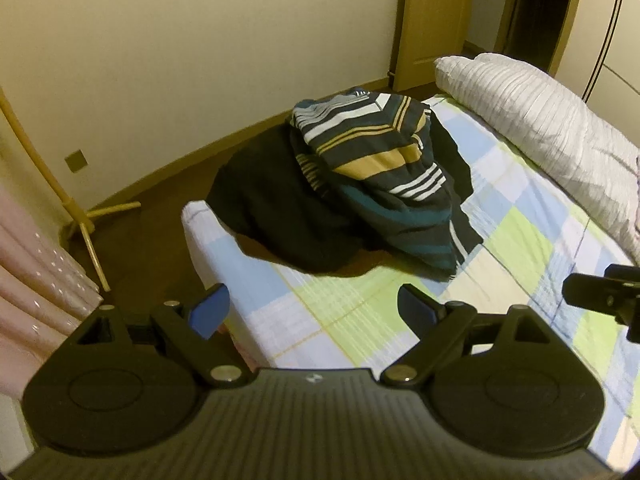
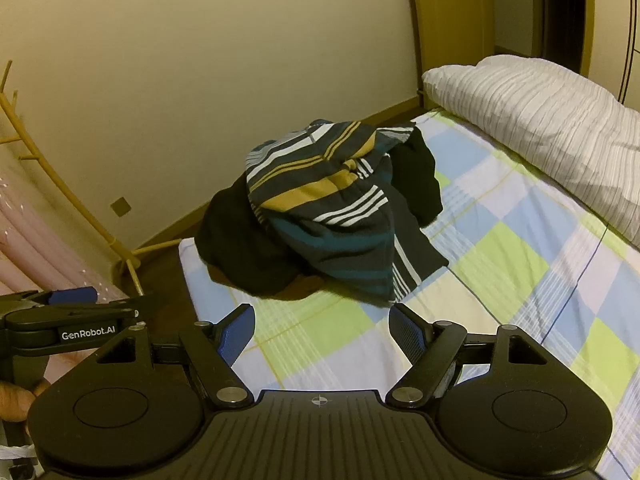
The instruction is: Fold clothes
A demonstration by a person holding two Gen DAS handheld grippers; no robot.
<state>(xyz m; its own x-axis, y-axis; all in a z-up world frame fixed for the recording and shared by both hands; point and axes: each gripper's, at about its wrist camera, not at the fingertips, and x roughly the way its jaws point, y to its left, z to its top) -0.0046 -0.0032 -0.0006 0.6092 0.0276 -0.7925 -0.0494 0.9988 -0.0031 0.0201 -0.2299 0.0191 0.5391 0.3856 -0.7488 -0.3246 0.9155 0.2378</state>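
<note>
A heap of clothes lies at the near corner of the bed: a striped garment (image 1: 376, 172) in dark blue, teal, mustard and white on top of a black garment (image 1: 272, 208). The same striped garment (image 2: 332, 208) and black garment (image 2: 240, 248) show in the right wrist view. My left gripper (image 1: 314, 310) is open and empty, short of the heap above the checked sheet (image 1: 520, 240). My right gripper (image 2: 322, 334) is open and empty, also short of the heap. The left gripper's side (image 2: 68, 320) shows at the left edge of the right view.
A white ribbed duvet (image 1: 540, 128) lies along the bed's right side. A yellow rack stand (image 1: 86, 220) and pink curtain (image 1: 36, 264) are at the left on the brown floor. A wooden door (image 1: 432, 12) stands behind.
</note>
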